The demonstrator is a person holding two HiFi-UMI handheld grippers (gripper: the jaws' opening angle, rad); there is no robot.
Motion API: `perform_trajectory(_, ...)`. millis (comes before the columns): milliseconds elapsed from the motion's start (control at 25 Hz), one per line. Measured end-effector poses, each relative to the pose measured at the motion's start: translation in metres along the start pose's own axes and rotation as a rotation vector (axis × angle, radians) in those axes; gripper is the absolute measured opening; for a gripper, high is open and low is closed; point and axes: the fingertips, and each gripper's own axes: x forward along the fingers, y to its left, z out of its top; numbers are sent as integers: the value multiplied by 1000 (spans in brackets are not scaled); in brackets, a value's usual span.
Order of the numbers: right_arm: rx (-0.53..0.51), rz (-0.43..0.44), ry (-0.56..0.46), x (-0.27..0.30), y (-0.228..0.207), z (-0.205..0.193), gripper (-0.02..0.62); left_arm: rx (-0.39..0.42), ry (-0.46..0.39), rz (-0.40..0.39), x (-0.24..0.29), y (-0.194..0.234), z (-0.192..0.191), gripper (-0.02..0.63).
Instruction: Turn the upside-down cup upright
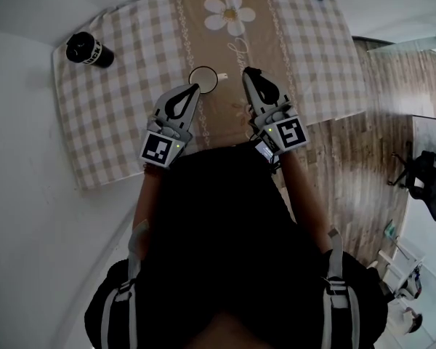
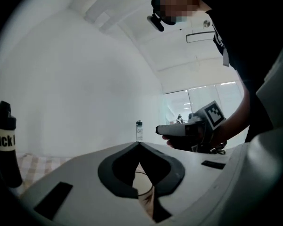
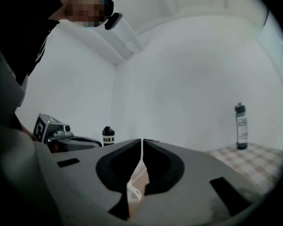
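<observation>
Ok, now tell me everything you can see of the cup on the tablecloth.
The cup is small, white and round from above, with a thin dark rim line and a little handle pointing right in the head view. It sits on the brown middle stripe of the checked tablecloth, just below the printed daisy. Whether its mouth or base faces up cannot be told. The shut left gripper and right gripper flank it, seemingly without touching.

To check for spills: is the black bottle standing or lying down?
Standing. In the left gripper view the black bottle is upright on the checked cloth, cap on top.
</observation>
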Motion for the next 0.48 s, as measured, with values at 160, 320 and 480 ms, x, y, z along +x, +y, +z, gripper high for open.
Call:
perform_trajectory(160, -27, -64, -60, -3, 4, 21, 6, 13, 16, 100, 7, 10, 5, -11)
perform_trajectory(320, -73, -137, -52, -2, 1, 30, 5, 16, -17, 181, 5, 23, 21, -11)
perform_trajectory(480, -91, -203, -49, -2, -8, 29, 5, 60, -45, 284, -1, 34, 33, -11)
